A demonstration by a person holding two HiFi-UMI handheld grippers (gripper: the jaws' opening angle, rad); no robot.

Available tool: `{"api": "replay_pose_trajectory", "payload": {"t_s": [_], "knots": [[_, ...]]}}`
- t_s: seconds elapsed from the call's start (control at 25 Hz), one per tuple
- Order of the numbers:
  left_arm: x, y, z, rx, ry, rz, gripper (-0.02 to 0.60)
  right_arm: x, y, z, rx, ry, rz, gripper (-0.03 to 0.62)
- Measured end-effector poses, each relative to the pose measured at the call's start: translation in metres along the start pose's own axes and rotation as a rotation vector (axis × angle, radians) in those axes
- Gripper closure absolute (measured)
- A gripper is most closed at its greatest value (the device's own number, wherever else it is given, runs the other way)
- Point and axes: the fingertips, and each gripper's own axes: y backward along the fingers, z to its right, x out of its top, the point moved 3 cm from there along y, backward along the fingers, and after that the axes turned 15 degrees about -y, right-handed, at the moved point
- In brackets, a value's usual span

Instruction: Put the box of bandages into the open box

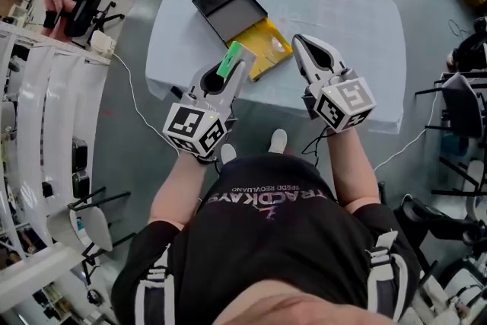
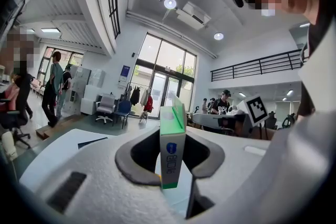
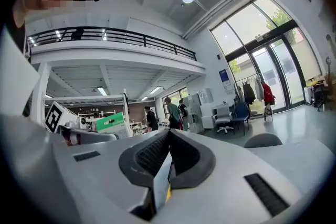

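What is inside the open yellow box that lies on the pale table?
The open yellow box shows only a yellow floor with a glossy patch. Its near left corner is hidden behind the green-and-white bandage box, clamped in the left gripper.

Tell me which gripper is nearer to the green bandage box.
Left. The left gripper is shut on the bandage box, which sits between its jaws. The right gripper, jaws together and empty, is off to the box's right.

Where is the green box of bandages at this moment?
The box of bandages is left of centre in the head view, clamped in the left hand-held gripper, just short of the yellow open box on the table.
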Motion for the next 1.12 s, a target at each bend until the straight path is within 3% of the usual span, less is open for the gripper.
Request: {"api": "replay_pose_trajectory", "payload": {"t_s": [0.68,1.12], "knots": [[-0.021,-0.029,0.018,0.067,0.043,-0.059,0.48,-0.01,-0.006,0.033,0.068,-0.033,-0.099,0.583],[-0.046,-0.05,-0.004,0.04,0.089,-0.085,0.48,-0.023,-0.031,0.051,0.025,-0.04,-0.139,0.583]]}}
